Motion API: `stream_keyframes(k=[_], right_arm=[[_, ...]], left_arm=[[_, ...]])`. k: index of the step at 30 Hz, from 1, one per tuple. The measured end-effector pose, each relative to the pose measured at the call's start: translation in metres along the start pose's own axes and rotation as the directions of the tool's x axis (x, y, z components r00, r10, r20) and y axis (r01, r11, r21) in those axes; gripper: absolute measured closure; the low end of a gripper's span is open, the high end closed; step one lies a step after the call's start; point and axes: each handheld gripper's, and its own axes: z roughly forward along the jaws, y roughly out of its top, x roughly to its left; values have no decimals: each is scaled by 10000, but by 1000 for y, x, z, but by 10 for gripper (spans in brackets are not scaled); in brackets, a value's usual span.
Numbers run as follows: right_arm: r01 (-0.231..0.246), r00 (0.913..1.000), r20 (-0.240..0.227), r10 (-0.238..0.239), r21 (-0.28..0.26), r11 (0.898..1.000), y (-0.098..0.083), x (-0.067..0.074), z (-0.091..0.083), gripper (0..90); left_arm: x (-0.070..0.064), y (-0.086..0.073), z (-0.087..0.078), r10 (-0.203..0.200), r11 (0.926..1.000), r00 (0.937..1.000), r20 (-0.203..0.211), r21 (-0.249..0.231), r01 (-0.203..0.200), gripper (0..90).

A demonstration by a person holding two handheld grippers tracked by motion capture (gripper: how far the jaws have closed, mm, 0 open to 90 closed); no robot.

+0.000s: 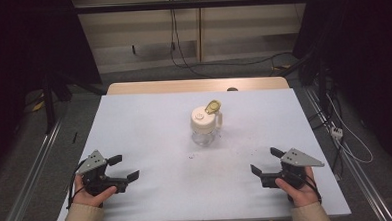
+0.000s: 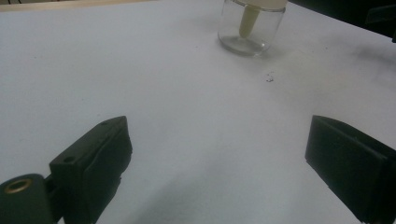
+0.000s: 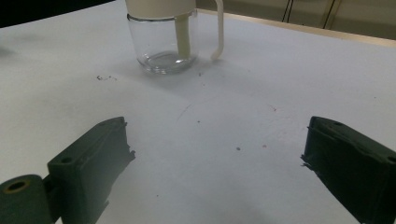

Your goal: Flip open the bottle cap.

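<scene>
The surface (image 1: 150, 137) is plain white, flecked with small dark specks near the jar (image 1: 205, 132), and shows a tan wooden edge at its far side. The jar is clear glass with a cream lid (image 1: 204, 117), a cream handle (image 3: 218, 32) and a cream tube inside; a yellowish-gold flap (image 1: 213, 107) sits on top. The left gripper (image 1: 122, 168) and right gripper (image 1: 264, 161) are black, each topped by a grey plate. The sleeves are beige, and the floor is grey.

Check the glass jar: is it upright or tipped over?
Upright: the glass jar stands on its base on the table, cream lid on top.
</scene>
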Motion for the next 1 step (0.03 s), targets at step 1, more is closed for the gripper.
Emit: stream_keyframes(k=[1], right_arm=[[-1, 10000, -9, 1, 5, 10000, 0, 0, 0, 59]], left_arm=[[0, 0, 1, -13, 10000, 10000, -7, -21, 13, 66]])
